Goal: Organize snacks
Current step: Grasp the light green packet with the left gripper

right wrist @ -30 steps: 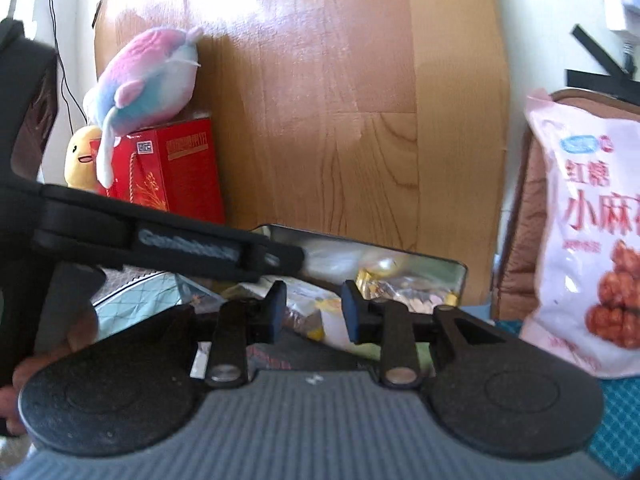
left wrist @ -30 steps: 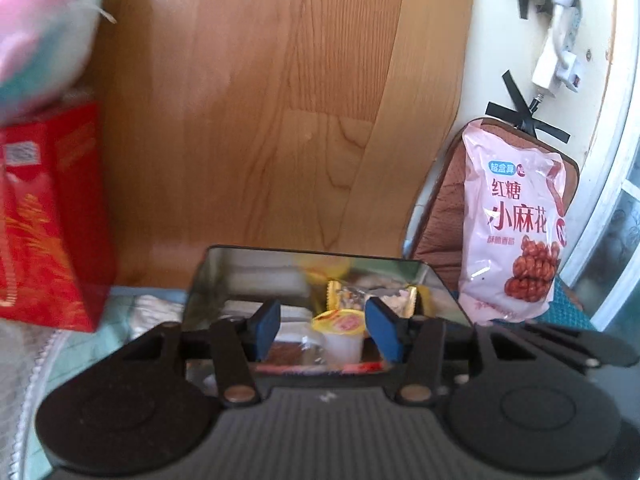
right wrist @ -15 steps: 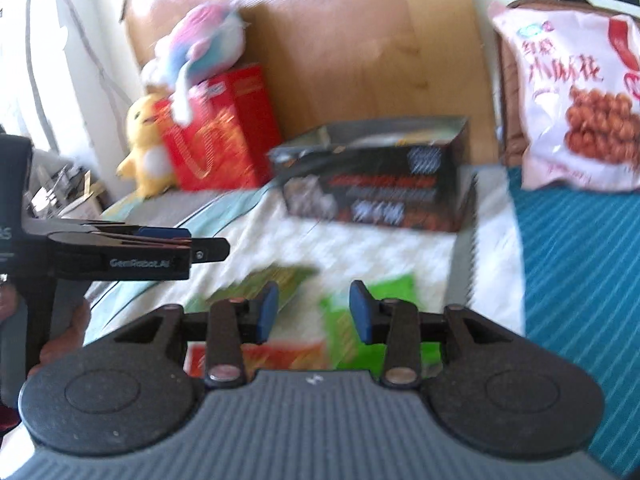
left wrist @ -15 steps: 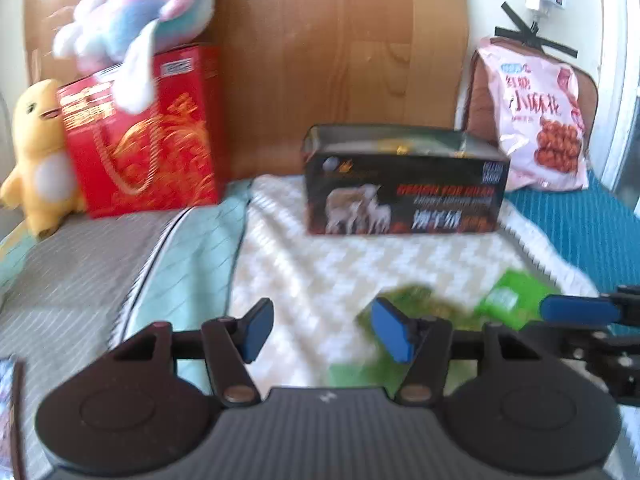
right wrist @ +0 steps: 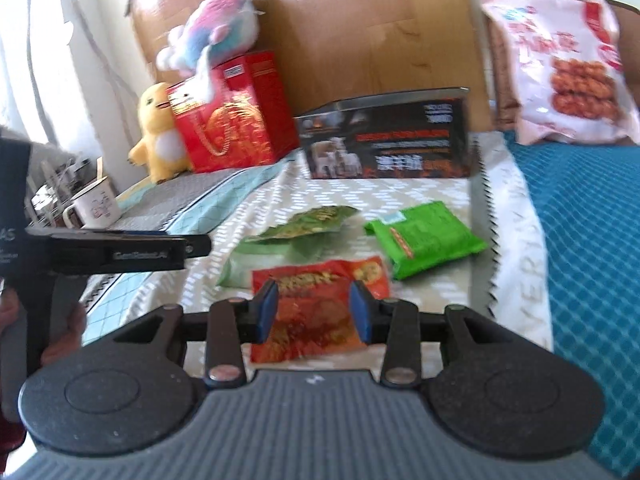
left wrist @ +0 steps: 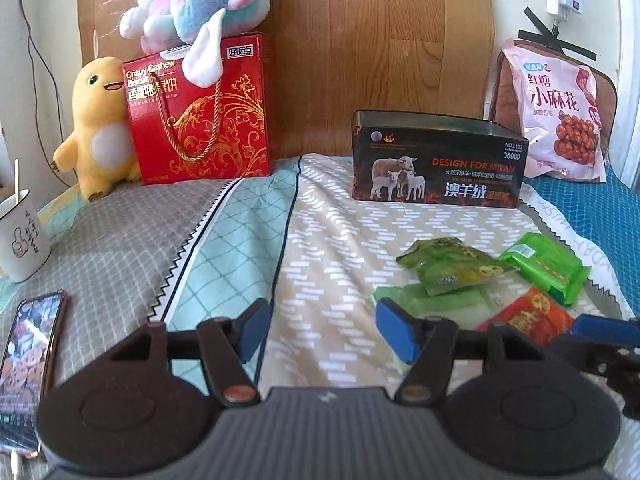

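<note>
A bed spread with a patchwork quilt (left wrist: pixel 240 232) meets a wooden headboard (left wrist: pixel 380 40). A black open-topped tin box (left wrist: pixel 438 164) stands near it. In front lie green snack packets (left wrist: pixel 452 264) and a red crinkled one (right wrist: pixel 320 304). The left gripper (left wrist: pixel 322 330) is opening, empty; the right gripper (right wrist: pixel 314 310) hovers parted above the red packet.

Black tin (left wrist: pixel 438 168): "DESIGN FOR MILAN", "NO.1102". Red gift box (left wrist: pixel 200 108): "Crispy Cashew Biscuit". Pink bag (left wrist: pixel 556 108): "小麻花".
</note>
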Demonstrator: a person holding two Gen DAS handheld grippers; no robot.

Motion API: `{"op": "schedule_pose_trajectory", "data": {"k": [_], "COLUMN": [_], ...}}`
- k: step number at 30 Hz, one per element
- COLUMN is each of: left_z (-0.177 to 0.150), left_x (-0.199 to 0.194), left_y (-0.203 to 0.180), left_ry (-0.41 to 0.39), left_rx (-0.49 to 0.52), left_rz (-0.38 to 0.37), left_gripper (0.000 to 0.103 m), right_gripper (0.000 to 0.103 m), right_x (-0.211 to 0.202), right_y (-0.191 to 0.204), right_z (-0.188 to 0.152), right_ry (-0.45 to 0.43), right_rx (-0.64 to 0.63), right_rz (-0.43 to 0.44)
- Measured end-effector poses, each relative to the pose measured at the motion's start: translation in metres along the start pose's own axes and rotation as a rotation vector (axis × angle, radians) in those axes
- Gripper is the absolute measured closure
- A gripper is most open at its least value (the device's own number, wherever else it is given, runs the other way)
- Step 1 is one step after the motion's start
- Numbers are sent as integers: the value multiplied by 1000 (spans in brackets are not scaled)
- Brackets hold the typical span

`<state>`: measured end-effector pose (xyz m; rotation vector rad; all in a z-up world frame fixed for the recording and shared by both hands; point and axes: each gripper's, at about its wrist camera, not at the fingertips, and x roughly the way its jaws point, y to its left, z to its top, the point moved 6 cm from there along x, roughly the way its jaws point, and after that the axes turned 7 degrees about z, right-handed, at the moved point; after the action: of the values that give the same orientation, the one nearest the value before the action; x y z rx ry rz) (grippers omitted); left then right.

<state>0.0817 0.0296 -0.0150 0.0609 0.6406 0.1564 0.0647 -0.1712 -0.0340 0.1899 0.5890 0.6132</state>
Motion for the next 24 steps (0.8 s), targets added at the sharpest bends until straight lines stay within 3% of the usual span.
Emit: {"op": "schedule_pose_trajectory", "data": {"k": [5,12,15,19,22,24], "left_z": [-5,-11,-16,-19,-19,-20], "left_x": [-3,3,9,17,18,17], "left_y": [-3,5,9,12,14,14], "left_ry": [-8,-13,2,16,11,11], "left_rx": [6,-6,-18,-38,-46,-54], "left_rz": [10,46,52,53,44,35], "left_gripper": [37,38,39,39,38,37], "right_gripper": [61,61,60,52,53,53], "right_x": [-10,-7,-5,9,21,23], "right_y": [-7,-2,11,41,46,27], "right_z": [-3,-7,-10,-19,-23,-15], "right_ry": [-45,-35,-23,34,48,32], "right_rx": [33,-6,-81,-293,-405,-353], "right_rz": [-70,-53,-23,-39,-129,-226]}}
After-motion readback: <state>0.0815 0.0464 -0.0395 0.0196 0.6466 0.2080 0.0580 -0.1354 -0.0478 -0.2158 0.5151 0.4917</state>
